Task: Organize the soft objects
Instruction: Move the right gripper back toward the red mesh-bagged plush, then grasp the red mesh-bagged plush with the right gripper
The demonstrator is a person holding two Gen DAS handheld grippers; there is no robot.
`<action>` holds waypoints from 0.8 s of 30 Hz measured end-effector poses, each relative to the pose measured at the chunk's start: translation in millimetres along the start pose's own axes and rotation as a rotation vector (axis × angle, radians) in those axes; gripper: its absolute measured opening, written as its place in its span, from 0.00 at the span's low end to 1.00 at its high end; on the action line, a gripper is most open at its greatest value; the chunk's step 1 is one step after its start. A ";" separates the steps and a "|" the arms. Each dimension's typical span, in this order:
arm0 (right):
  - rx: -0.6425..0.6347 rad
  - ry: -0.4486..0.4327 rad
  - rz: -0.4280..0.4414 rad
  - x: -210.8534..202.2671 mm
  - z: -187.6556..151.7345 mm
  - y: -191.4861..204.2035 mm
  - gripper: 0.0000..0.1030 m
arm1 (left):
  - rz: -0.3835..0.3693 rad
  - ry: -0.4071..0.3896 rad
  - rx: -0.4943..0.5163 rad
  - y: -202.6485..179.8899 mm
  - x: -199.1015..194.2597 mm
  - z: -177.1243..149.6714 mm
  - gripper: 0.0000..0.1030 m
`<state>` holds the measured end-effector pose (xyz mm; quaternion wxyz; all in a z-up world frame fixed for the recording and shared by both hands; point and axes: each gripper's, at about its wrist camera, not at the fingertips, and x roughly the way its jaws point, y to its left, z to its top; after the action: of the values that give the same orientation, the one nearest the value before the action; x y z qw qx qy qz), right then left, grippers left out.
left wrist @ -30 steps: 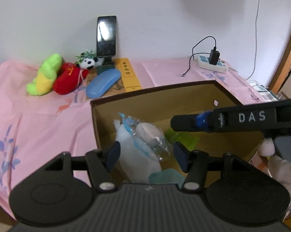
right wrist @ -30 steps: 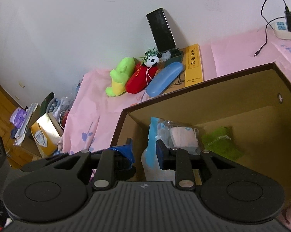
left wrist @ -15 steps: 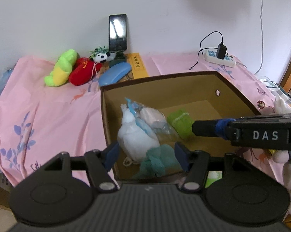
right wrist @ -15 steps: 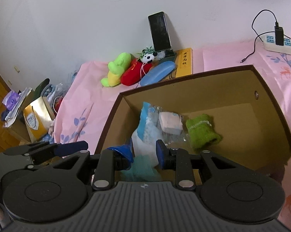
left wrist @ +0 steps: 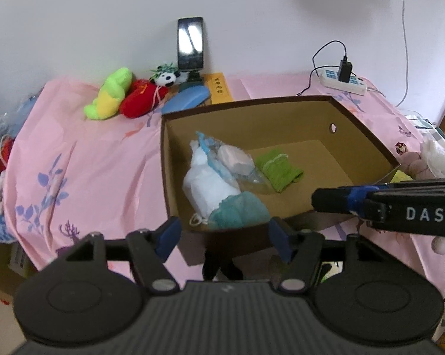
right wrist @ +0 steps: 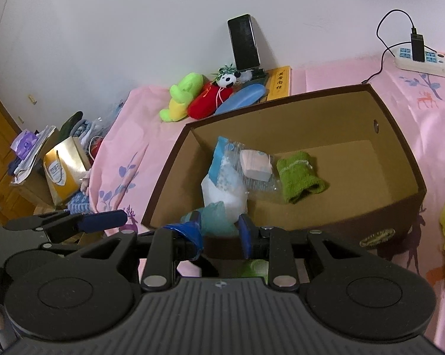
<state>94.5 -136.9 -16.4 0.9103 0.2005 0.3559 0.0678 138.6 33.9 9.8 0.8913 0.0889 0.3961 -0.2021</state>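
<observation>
1. Left wrist view: our left gripper [left wrist: 224, 232] hung wide open and empty, just short of the box's [left wrist: 281, 103] near wall. We judged it sat there because the box was the collecting place. The right gripper [left wrist: 320, 199] crossed in from 3 o'clock; this view did not show how far it was open.
2. Same view: inside the box the white bag [left wrist: 206, 183] lay against the 9 o'clock wall, long axis running 12 to 6. The teal cloth [left wrist: 238, 211] was bunched at its 6 o'clock end. The green cloth [left wrist: 280, 170] lay mid-floor, long axis roughly 10 to 4.
3. Right wrist view: our right gripper [right wrist: 219, 233] was partly open and held nothing, its tips over the near rim.
4. Same view: the plush toys [right wrist: 198, 97] lay outside at 11 o'clock, touching one another, long axes pointing toward 1 o'clock. In our judgement they were not yet sorted.
</observation>
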 end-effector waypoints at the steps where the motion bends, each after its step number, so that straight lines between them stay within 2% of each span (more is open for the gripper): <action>1: -0.002 0.004 0.003 -1.1 -2.4 0.2 0.10 | 0.004 0.002 -0.007 1.4 -1.0 -2.4 0.64; 7: -0.006 0.039 0.020 -1.8 -16.7 2.9 0.10 | 0.034 0.028 -0.056 10.9 -4.9 -21.6 0.64; 14: -0.023 0.096 0.038 3.3 -33.5 7.2 0.10 | 0.030 0.079 -0.084 19.9 -3.4 -52.5 0.64; 24: -0.045 0.180 0.069 14.3 -52.2 16.5 0.10 | -0.090 0.130 -0.080 16.9 -1.6 -92.7 0.66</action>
<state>70.1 -101.5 -53.2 0.8760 0.1851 0.4276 0.1248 82.8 79.2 -51.2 0.8565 0.0483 0.4646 -0.2197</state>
